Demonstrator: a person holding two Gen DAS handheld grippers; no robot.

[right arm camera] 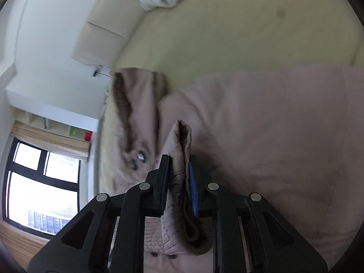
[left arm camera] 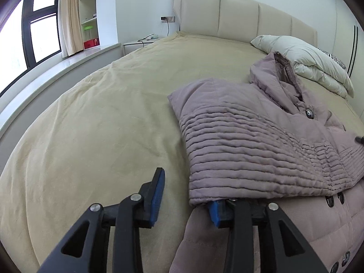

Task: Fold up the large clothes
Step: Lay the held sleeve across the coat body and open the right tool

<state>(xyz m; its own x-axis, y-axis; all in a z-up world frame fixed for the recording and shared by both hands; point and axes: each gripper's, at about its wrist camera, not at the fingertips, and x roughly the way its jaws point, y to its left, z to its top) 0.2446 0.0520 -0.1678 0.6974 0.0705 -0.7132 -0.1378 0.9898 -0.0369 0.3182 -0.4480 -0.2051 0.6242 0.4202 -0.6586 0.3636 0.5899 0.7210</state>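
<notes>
A mauve quilted coat [left arm camera: 261, 136] lies on the right side of a bed [left arm camera: 102, 113] covered in a tan spread, its hood toward the headboard [left arm camera: 238, 16] and one sleeve already folded across the chest. The left claw [left arm camera: 186, 202] sits low at the near edge of that folded sleeve with its jaws spread; the left pad is bare over the spread, the right pad is tucked under the sleeve's cuff, and nothing is pinched. In the blurred right wrist view, the right claw [right arm camera: 179, 182] is pressed together on a bunched fold of the coat's fabric, likely the other sleeve's cuff, held up above the coat's body. The step in hand looks to be bringing this second sleeve over the chest. To do it well, the right claw should keep its pinch firm, carry the cuff low across so that the padded fabric does not balloon, and lay it flat over the first sleeve, while the left claw steadies the folded sleeve so it does not slide off. Around the coat: a white pillow [left arm camera: 307, 63] just beyond the hood, a bedside stand [left arm camera: 136, 44] with a cable, shelves [left arm camera: 88, 11], a curtain [left arm camera: 69, 16] and a window [left arm camera: 43, 31]. The pillow lies close to the hood and could crowd a later fold toward the headboard; the rest of the bed to the left gives room.
</notes>
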